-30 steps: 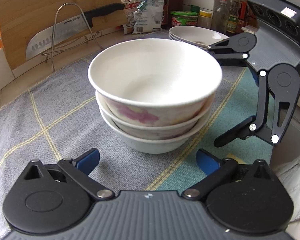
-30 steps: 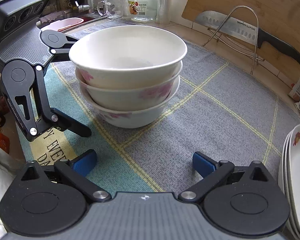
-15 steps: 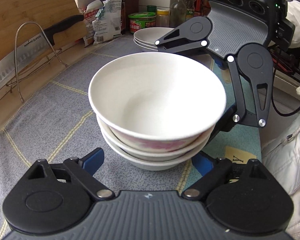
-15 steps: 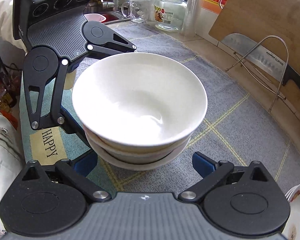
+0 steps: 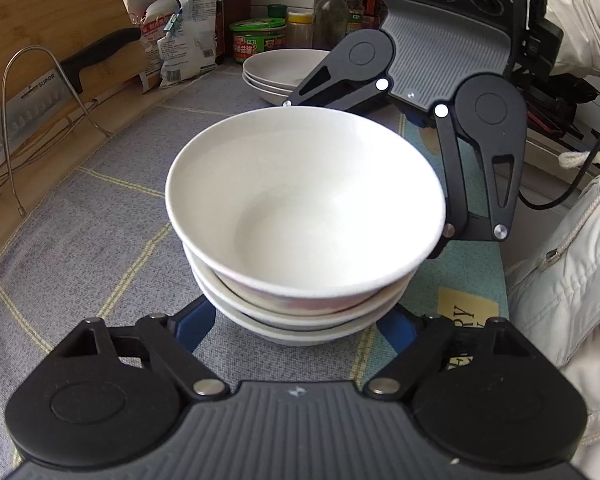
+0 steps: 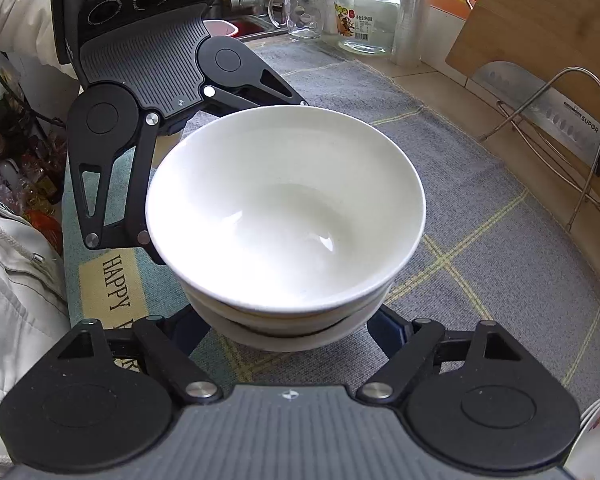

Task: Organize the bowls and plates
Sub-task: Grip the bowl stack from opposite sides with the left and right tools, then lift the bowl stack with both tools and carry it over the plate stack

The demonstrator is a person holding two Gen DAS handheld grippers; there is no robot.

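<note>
Three white bowls stand nested in a stack (image 5: 304,208) (image 6: 284,208) on the grey checked mat (image 5: 80,220); the lower ones have pink flowers. My left gripper (image 5: 296,320) reaches in from one side. Its jaws have just been closing with the stack between them, and its blue pads (image 5: 194,326) now lie against the lowest bowl's sides. My right gripper (image 6: 288,330) comes from the opposite side, its pads (image 6: 386,330) against the same bowl. The pad tips are hidden under the bowl rims. A stack of white plates (image 5: 284,68) sits behind.
A cleaver (image 5: 80,64) rests in a wire rack (image 6: 572,120) against a wooden cutting board (image 6: 540,20). Jars, bottles and packets (image 5: 256,40) line the back. A glass mug (image 6: 300,12) and a jar stand near the sink. A person's white jacket (image 5: 560,280) is at the counter's edge.
Both grippers moved in over the stack and tipped downward, so the bowls now fill each view. Both pairs of jaws narrowed until the pads reached the lowest bowl.
</note>
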